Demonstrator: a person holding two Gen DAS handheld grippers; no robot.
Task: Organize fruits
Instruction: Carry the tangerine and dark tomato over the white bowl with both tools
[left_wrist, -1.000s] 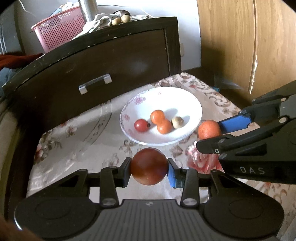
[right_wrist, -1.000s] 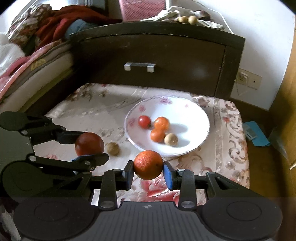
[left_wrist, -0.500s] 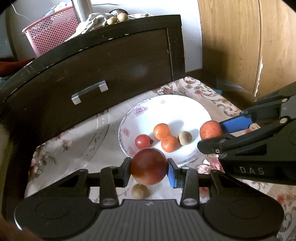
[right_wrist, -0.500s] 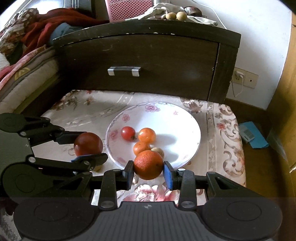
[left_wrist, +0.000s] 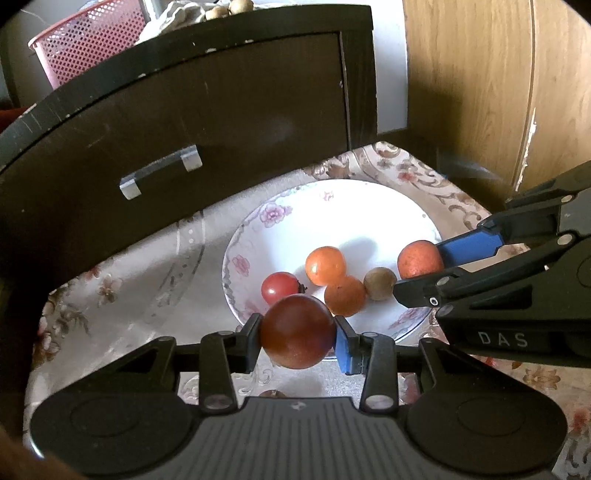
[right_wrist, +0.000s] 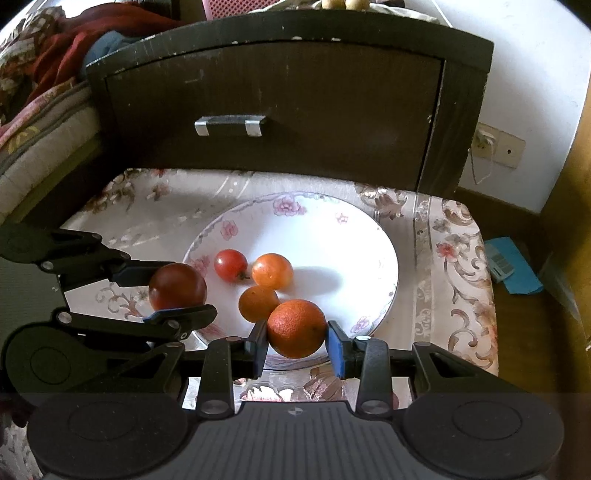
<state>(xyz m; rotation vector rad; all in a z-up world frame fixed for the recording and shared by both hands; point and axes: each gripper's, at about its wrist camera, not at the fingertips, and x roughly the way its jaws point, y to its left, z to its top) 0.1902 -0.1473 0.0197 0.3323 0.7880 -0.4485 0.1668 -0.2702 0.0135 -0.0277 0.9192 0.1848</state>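
**Carrying two fruits over a crowded plate**

Hovering at the near rim of the white plate (right_wrist: 384, 258), both tools were loaded. The left gripper (left_wrist: 298, 338) was clenched on a dark red fruit (left_wrist: 297, 331); the right gripper (right_wrist: 297, 341) was clamped on an orange (right_wrist: 296, 328). On the plate lay a cherry tomato (right_wrist: 230, 264), two small orange fruits (right_wrist: 272, 270) and a brown nut-like fruit (left_wrist: 379, 283).

The risk, as I judged it, was rolling: round fruit let go onto a shallow plate could knock the others or run off onto the floral cloth (right_wrist: 454, 258). The grippers sat near each other, so releasing together might have made them collide.
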